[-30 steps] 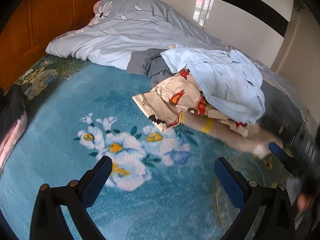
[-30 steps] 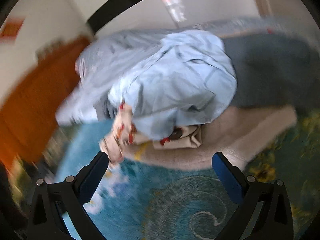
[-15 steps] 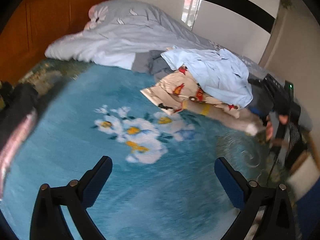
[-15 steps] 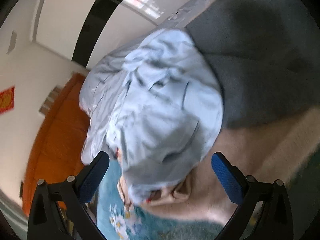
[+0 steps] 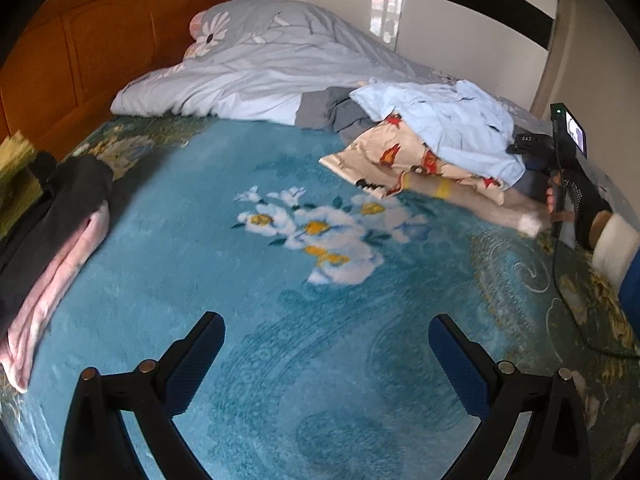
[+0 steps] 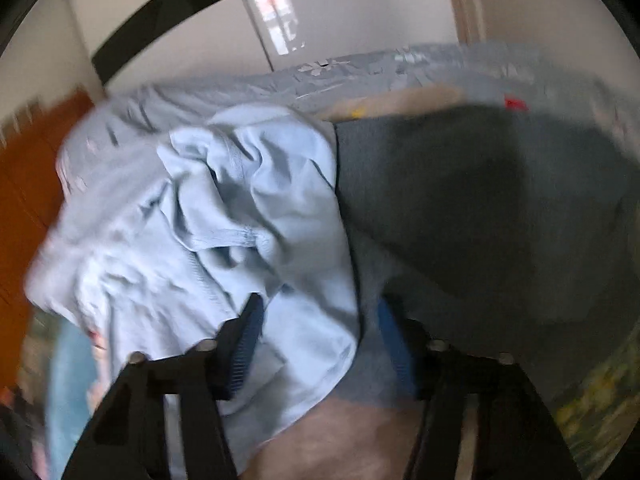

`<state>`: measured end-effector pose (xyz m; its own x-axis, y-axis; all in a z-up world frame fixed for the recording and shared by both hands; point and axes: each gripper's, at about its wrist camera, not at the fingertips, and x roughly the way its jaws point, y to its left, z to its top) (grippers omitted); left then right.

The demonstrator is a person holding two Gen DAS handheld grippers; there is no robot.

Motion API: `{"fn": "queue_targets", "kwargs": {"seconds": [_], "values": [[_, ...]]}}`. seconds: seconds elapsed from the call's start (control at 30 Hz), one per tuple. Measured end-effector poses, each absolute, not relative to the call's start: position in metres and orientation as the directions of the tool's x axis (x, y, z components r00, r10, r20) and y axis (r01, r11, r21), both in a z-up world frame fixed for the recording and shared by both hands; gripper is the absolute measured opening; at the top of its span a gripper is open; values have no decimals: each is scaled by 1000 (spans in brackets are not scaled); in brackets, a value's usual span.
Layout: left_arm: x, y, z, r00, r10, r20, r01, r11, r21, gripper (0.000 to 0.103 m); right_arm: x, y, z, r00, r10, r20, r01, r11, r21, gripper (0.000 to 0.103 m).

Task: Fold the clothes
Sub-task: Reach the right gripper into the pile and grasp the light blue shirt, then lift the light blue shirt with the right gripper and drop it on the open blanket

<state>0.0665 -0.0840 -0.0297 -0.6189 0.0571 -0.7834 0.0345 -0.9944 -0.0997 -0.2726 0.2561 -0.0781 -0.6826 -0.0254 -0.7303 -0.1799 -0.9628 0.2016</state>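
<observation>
A pile of clothes lies at the far right of the bed: a light blue shirt (image 5: pixel 452 128) on top, a cream printed garment (image 5: pixel 396 160) under it, a beige fuzzy garment (image 5: pixel 496 204) and a dark grey one (image 6: pixel 480 200). My left gripper (image 5: pixel 326 364) is open and empty above the blue floral blanket (image 5: pixel 280 280). My right gripper (image 6: pixel 320 332) is pushed into the pile, its jaws partly closed around the edge of the light blue shirt (image 6: pixel 248 216). It shows in the left wrist view (image 5: pixel 560 168) at the pile's right end.
A grey-blue duvet (image 5: pixel 260 68) and pillow lie at the back by the orange headboard (image 5: pixel 92 52). Folded black and pink clothes (image 5: pixel 52 232) sit at the bed's left edge. A cable (image 5: pixel 568 292) runs over the bed's right side.
My right gripper has dropped into the pile and its jaws have narrowed around the light blue shirt's edge. My left gripper has drawn back from the pile, still open.
</observation>
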Motion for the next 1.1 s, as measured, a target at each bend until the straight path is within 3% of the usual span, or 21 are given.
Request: {"fn": "queue_targets", "kwargs": {"seconds": [0.07, 0.13, 0.2, 0.4, 0.67, 1.1], "values": [[68, -90, -32, -614, 64, -787, 51, -991, -120, 103, -284, 250, -82, -644, 20, -765, -178, -976, 125, 37], [69, -94, -33, -612, 67, -788, 66, -989, -135, 103, -289, 248, -84, -630, 31, -776, -170, -980, 99, 34], [72, -97, -33, -611, 65, -789, 72, -988, -138, 103, -292, 245, -81, -632, 30, -774, -161, -982, 94, 3], [85, -96, -32, -597, 52, -800, 61, -992, -110, 103, -279, 239, -34, -738, -16, -675, -116, -982, 150, 2], [115, -104, -22, -601, 67, -797, 101, -982, -158, 103, -219, 206, 79, -884, -157, -441, 95, -983, 160, 2], [203, -133, 47, -709, 41, -704, 169, -959, -226, 103, -41, 141, 250, -842, -527, -116, 512, -848, 134, 2]]}}
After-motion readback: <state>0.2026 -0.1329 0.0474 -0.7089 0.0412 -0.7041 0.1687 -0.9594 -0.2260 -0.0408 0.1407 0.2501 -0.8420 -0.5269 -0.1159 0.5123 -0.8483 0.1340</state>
